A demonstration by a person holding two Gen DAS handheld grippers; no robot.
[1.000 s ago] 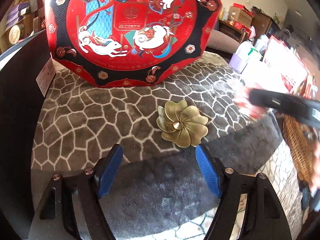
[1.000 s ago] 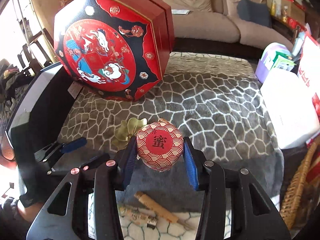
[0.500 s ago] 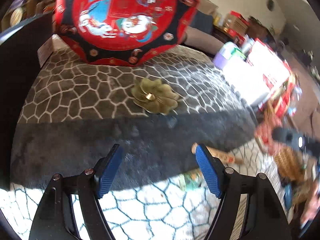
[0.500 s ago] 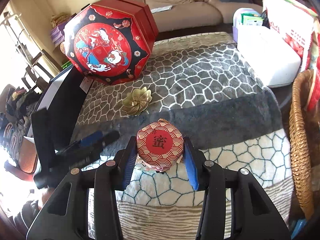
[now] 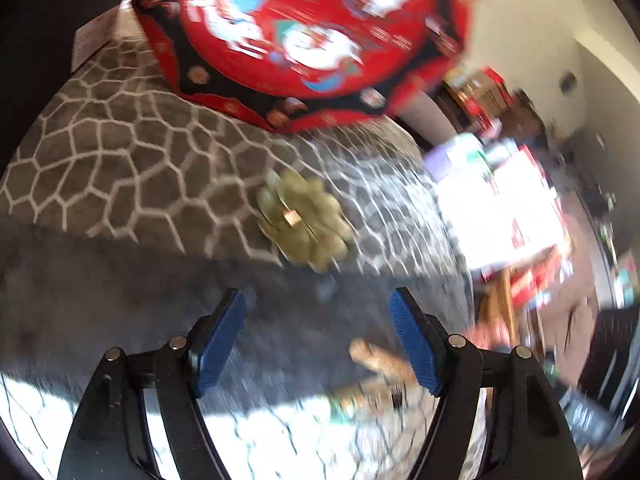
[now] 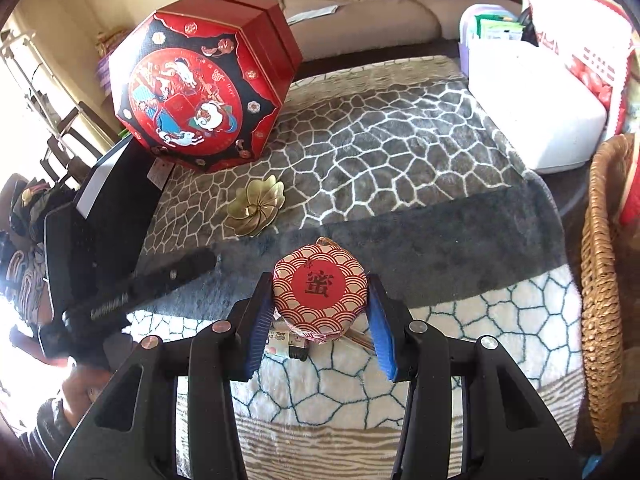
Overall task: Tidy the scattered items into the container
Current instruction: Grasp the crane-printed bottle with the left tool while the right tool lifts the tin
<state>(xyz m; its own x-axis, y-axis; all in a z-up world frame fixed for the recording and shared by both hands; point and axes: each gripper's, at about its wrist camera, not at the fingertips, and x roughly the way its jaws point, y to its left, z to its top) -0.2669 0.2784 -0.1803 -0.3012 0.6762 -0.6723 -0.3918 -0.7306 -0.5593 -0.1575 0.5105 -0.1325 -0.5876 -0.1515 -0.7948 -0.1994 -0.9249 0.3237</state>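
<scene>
Between the blue pads of the right gripper [image 6: 320, 322] sits a small red jar [image 6: 320, 294] with a wave-patterned lid and a single dark character on its red centre; both pads press its sides, so the jar is held clear of the rug [image 6: 400, 152]. Ahead of this gripper and to its left lies a brass flower-shaped dish [image 6: 256, 208] on the grey, stone-patterned part of the rug. Farther ahead a large red octagonal gift box [image 6: 200, 100] stands tilted on edge. At the gripper's far right rises the wall of a wicker basket [image 6: 600, 280]; a white box [image 6: 536, 108] lies beyond it. Compared with the view one second earlier, the jar is gripped the same way, but the white, teal-lined part of the rug now lies beneath it, the dish has dropped farther away, and the basket has come into fuller view. A packet and sticks [image 6: 292, 344] show just under the jar.

Left of the right gripper, the left gripper [image 6: 168, 276] appears as a dark, blurred bar. In its own blurred view the left gripper [image 5: 316, 336] stands wide with nothing between its pads. The brass dish [image 5: 304, 224] lies just ahead of it, the gift box [image 5: 312, 32] beyond. A light stick-like object [image 5: 380, 358] lies near its right finger. One second earlier the dish lay closer to the fingers.
</scene>
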